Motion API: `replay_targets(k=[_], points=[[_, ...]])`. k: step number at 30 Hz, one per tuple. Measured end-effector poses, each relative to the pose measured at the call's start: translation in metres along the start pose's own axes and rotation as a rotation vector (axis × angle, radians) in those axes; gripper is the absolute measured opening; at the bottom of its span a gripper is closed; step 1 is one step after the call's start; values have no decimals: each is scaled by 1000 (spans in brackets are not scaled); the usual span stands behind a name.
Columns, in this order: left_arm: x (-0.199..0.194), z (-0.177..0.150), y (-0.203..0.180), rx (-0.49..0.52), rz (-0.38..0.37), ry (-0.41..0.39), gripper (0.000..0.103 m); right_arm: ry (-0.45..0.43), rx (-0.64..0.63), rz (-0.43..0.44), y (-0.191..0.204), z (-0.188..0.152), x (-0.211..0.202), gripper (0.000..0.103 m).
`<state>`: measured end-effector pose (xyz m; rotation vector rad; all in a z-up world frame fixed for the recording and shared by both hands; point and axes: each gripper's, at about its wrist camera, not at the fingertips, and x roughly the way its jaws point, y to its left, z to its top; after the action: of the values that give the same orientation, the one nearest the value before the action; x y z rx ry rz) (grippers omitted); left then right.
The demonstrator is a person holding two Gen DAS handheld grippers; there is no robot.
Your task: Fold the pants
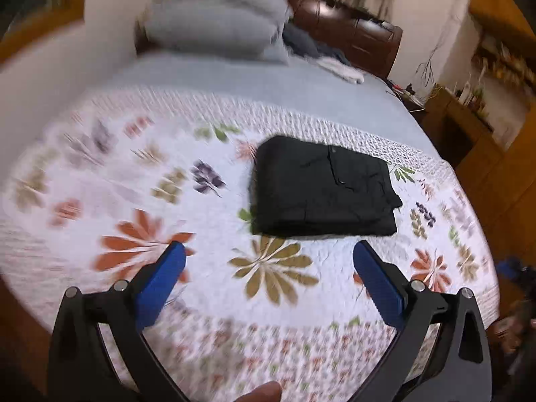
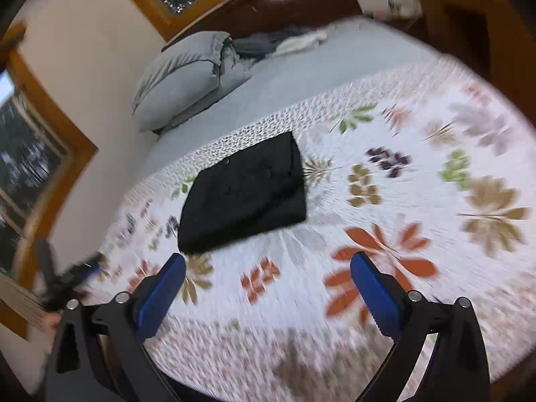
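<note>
The black pants (image 1: 321,189) lie folded into a thick rectangle on the flowered quilt (image 1: 134,201). In the right wrist view the same bundle (image 2: 244,194) sits up and to the left of centre. My left gripper (image 1: 269,251) hangs above the quilt, short of the bundle's near edge, its blue pads wide apart with nothing between them. My right gripper (image 2: 268,261) is also off the cloth, open and empty, with the bundle just beyond its left pad (image 2: 164,294). The other gripper (image 2: 67,278) shows blurred at the left edge.
Grey pillows (image 1: 217,23) are stacked at the head of the bed beside a wall. Dark and white clothes (image 1: 335,60) lie further along. A dark wooden headboard (image 1: 355,30) and wooden furniture (image 1: 469,127) stand past the bed's right side. Windows (image 2: 30,154) line the left wall.
</note>
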<state>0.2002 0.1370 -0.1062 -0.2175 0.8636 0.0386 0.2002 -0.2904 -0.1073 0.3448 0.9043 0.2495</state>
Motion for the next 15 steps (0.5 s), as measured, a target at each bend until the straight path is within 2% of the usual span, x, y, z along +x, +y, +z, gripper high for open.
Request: replay_targets(k=[2,4,9,12,13,15], points=[[-49,-13,-25,66,59,-60,100,-5,-26,-44,18,-14,-25,100],[-83,-22,-43,82,89,-96,100,-27,-39,-71,32,-28,-57,99],[-160,-46,-66,35,58,-133,100,-63,-77,-140,67,-47,-108,99],[-195,-53,-76,42,112,-152,100,-107,-123,-167,91,-60,-142,99],[-208,-53,-80,45,147,-155,100,-119,-140,-166,100,-65,-153,99],[-232,-55,-88,54,165,-167,100,-142,-165,-149,116,-72,-174,99]])
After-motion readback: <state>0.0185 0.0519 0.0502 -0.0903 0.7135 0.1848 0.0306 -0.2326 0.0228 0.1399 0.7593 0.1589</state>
